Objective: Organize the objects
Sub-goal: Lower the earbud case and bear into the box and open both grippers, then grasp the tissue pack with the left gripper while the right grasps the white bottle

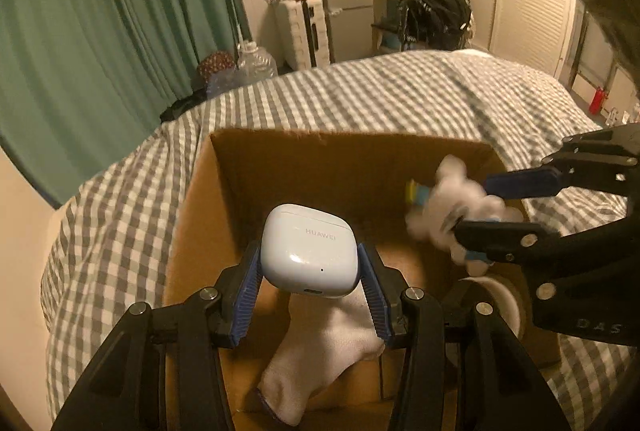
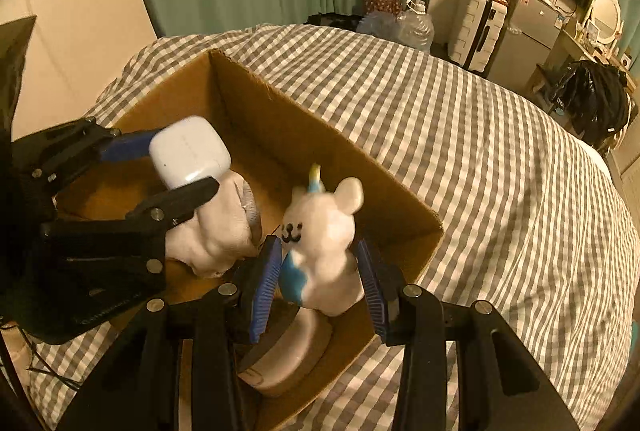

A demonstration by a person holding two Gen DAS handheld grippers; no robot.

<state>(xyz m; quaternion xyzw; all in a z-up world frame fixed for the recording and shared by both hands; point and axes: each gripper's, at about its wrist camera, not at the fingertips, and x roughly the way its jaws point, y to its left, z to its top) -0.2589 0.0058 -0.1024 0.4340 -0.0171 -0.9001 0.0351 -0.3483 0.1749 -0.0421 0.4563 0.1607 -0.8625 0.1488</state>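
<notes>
An open cardboard box [image 1: 304, 159] [image 2: 320, 119] sits on a checked bed. My left gripper [image 1: 310, 263] is shut on a white earbud case [image 1: 310, 251] and holds it over the box; the case also shows in the right wrist view [image 2: 190, 151]. My right gripper [image 2: 318, 267] is shut on a white bear toy [image 2: 324, 227] with a blue patch, held over the box's right side; the toy also shows, blurred, in the left wrist view [image 1: 452, 211]. A white sock [image 1: 320, 351] [image 2: 216, 231] and a tape roll [image 2: 288, 347] lie inside the box.
The grey checked bedspread [image 2: 500, 171] spreads around the box. Green curtains [image 1: 100, 31], a water jug [image 1: 256, 63], a suitcase [image 1: 302, 27], a small fridge [image 1: 348, 11] and a black bag [image 1: 436, 15] stand beyond the bed.
</notes>
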